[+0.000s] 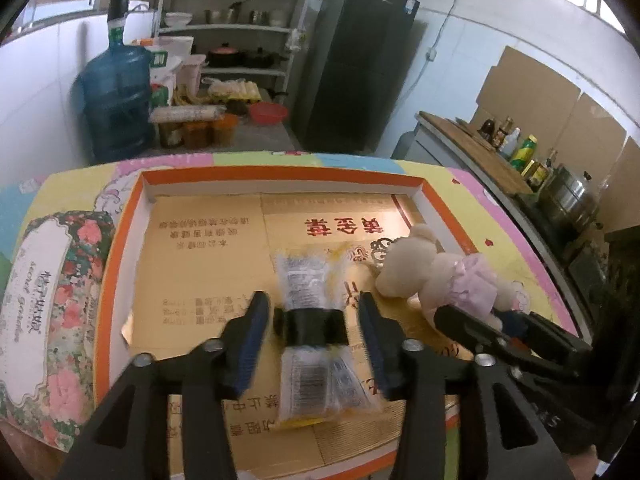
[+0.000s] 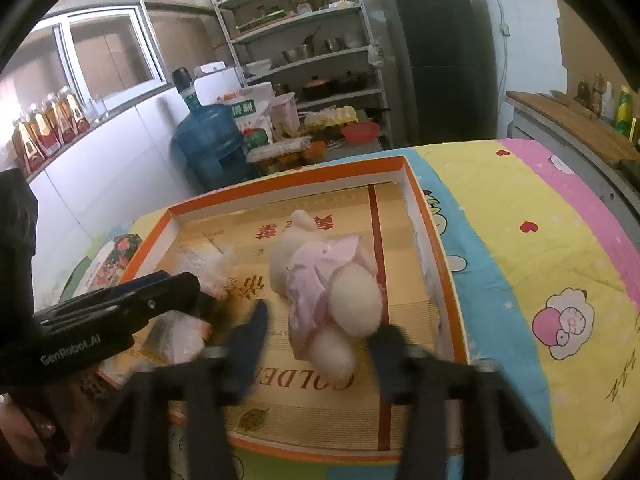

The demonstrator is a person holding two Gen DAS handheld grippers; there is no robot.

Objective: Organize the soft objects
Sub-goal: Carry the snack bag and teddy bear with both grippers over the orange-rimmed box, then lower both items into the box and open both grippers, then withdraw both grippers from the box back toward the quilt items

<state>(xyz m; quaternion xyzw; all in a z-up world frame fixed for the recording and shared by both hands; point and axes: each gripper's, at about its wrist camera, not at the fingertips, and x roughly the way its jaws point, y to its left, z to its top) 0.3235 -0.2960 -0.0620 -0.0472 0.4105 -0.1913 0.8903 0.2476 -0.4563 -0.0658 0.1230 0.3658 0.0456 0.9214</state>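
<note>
A clear plastic packet (image 1: 310, 320) with a black band lies in the orange-rimmed box (image 1: 280, 174), between the open fingers of my left gripper (image 1: 314, 320); the fingers do not touch it. A cream plush bear in a pink dress (image 1: 436, 276) lies in the box to its right. In the right wrist view the bear (image 2: 328, 284) lies feet toward me, between the open fingers of my right gripper (image 2: 322, 338). The left gripper (image 2: 120, 308) and the packet (image 2: 180, 332) show at the left there.
A floral tissue pack (image 1: 52, 300) lies left of the box on the cartoon-print cloth (image 2: 540, 240). Behind stand a blue water jug (image 1: 116, 108), shelves (image 1: 236, 28) and a dark fridge (image 1: 356, 64). A counter with bottles (image 1: 516, 144) runs along the right.
</note>
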